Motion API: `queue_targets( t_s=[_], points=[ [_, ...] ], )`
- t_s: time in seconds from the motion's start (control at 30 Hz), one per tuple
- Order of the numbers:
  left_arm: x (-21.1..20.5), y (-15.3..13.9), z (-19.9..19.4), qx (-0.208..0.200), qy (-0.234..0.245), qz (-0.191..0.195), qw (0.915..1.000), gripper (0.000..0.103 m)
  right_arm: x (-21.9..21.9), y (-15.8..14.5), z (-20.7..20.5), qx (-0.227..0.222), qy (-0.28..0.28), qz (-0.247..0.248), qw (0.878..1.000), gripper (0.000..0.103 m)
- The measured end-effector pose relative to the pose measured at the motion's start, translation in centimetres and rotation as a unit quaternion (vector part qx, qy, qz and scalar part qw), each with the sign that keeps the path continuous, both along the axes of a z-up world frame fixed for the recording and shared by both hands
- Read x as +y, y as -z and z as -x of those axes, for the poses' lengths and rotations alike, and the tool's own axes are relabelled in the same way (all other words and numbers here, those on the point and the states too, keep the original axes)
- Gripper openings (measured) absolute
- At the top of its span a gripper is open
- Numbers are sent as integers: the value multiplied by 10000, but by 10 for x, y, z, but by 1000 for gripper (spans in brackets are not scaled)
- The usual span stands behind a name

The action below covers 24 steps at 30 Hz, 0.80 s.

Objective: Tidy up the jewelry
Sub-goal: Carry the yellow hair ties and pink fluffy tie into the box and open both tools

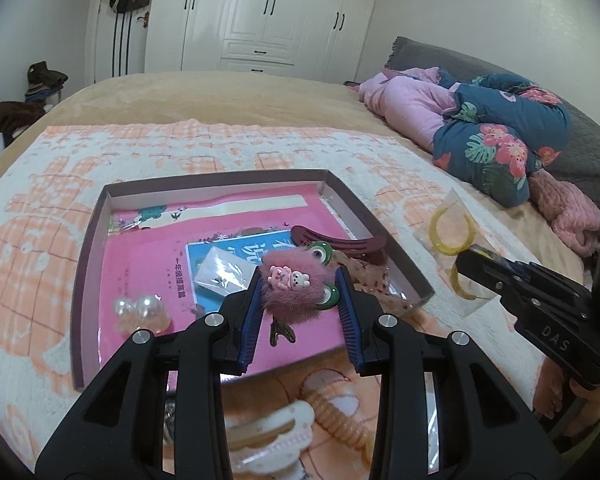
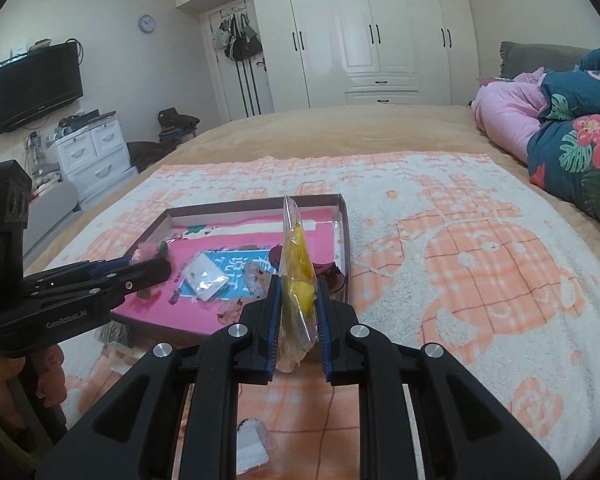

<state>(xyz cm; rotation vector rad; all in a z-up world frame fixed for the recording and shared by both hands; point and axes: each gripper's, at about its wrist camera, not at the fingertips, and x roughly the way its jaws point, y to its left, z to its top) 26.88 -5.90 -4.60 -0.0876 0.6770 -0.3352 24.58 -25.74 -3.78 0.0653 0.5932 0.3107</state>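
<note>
Holding a fuzzy pink hair clip (image 1: pixel 294 286) tight in our left gripper (image 1: pixel 300 300), we hang it over the box (image 1: pixel 88 240). Our right gripper (image 2: pixel 298 312) squeezes a clear bag (image 2: pixel 296 248) with what may be yellow hoops, beside the box on the blanket (image 2: pixel 480 248).

Both cams ride on the handheld grippers and look forward and down along the fingers, fisheye style, so the edges curve hard. The left wrist view sits close over the near edge of the shallow box (image 1: pixel 90 248) on the patterned blanket (image 1: pixel 40 184), facing the white wardrobe (image 1: pixel 268 16) across the bed. The right wrist view hangs a bit further back and to the right, same heading, box (image 2: pixel 342 216) left of centre. They share the box, blanket, wardrobe (image 2: pixel 372 32) and bedding pile, and each catches the other gripper at its edge.
</note>
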Motion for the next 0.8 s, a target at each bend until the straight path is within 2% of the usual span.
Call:
queue_targets(
  t_s=[0.37, 0.8],
  points=[
    [9, 19, -25, 276, -150, 13, 9995, 27, 12, -1, -28, -22, -69, 197, 9998, 16],
    [12, 38, -35, 605, -205, -75, 9979, 27, 38, 13, -66, 242, -411, 389, 9981, 16]
  ],
)
